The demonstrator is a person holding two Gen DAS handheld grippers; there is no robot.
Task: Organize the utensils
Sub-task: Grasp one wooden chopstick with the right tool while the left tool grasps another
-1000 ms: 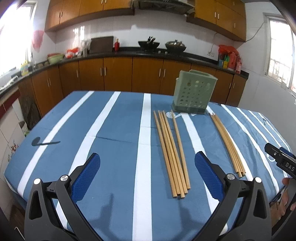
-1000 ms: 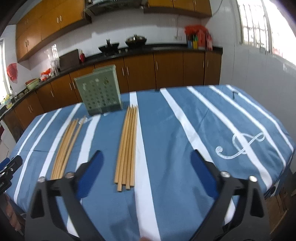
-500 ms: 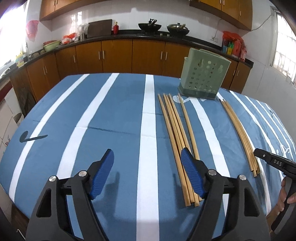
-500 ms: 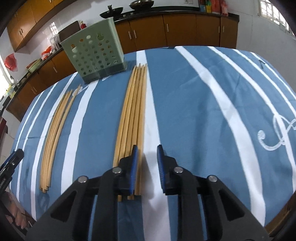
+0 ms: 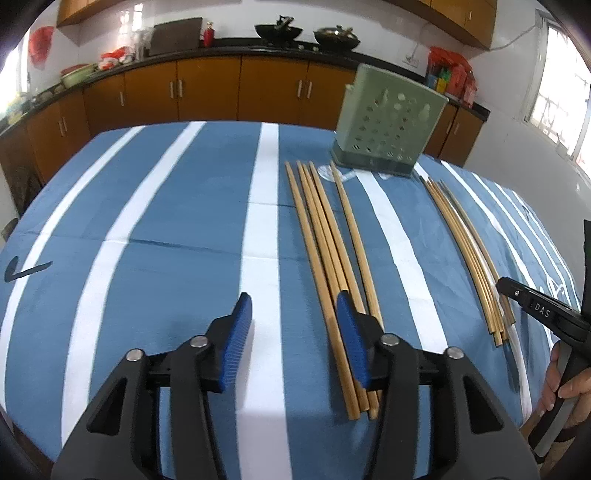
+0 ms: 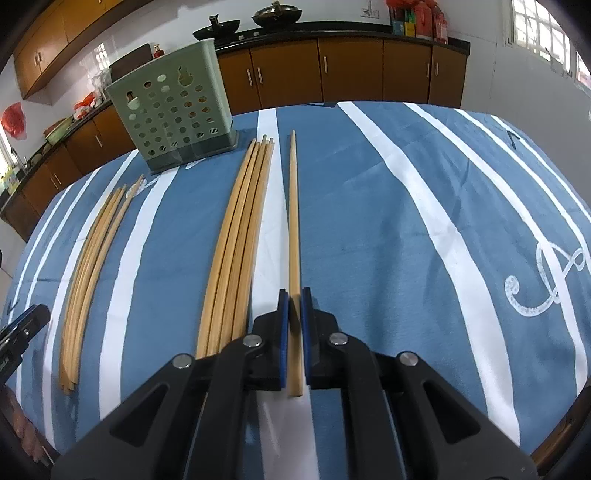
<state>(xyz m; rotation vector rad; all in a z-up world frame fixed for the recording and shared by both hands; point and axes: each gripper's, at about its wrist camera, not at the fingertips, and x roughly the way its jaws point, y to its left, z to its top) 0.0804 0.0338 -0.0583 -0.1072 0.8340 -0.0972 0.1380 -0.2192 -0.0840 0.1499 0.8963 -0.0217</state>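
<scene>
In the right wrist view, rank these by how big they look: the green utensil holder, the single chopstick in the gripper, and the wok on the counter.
1. Green utensil holder, the bulkiest.
2. Single chopstick clamped in the right gripper: longest, but thin; nearness to the camera stretches it, so its rank against the holder is unsure.
3. Wok, far back, smallest.

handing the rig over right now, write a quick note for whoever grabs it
Right gripper: jaws have just closed on a single chopstick, set apart from its bundle.
Left gripper: jaws have been closing, nothing between them yet; its right pad sits over the left bundle.
Green holder stands at the far end of the table, between the two bundles.
Done: one chopstick gripped.
Left: every chopstick into the holder.
</scene>
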